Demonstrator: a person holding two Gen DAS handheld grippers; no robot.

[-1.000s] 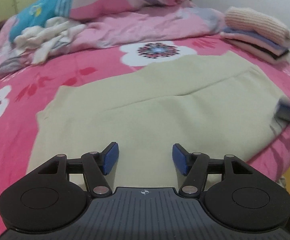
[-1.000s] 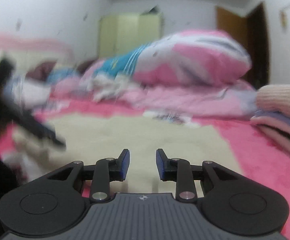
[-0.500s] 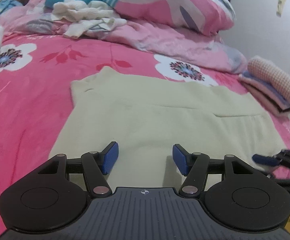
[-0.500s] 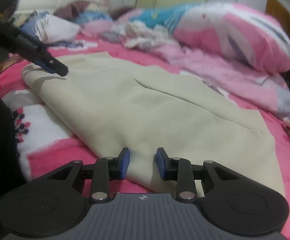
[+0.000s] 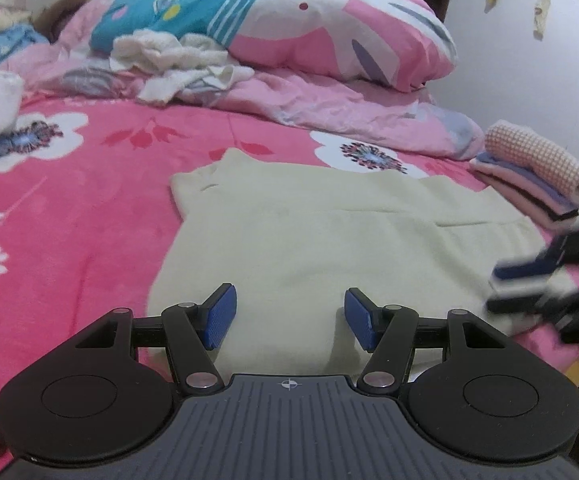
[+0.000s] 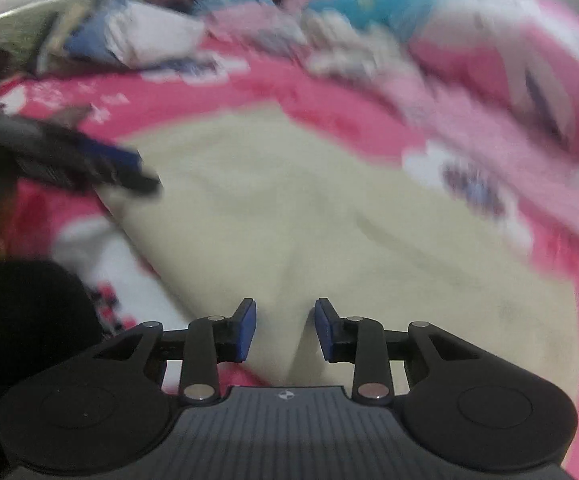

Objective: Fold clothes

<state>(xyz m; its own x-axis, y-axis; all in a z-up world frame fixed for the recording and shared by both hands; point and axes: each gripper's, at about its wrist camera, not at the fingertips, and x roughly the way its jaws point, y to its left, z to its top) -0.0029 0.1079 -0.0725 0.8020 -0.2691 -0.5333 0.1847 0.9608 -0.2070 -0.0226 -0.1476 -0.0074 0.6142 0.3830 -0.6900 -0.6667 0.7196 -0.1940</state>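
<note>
I hold both tongs over the cream garment (image 5: 329, 248): left gripper (image 5: 287, 317) spread empty, right gripper (image 6: 285, 330) widening, empty; near hem lies free.

Left wrist view: sharp, evenly lit, soft indoor light, no glare. Faint shadow under left tongs (image 5: 287, 316) on garment (image 5: 329, 248). Right tongs (image 5: 549, 280) at right edge smeared by motion. Fisheye bends bed (image 5: 89, 184) and wall at edges; corners dark.

Right wrist view: strong motion blur over whole scene, pillow (image 6: 509, 60) and bedding only colour streaks. Own tongs (image 6: 285, 330) stay crisp. Dark vignette at corners, dimmer lower left.
</note>
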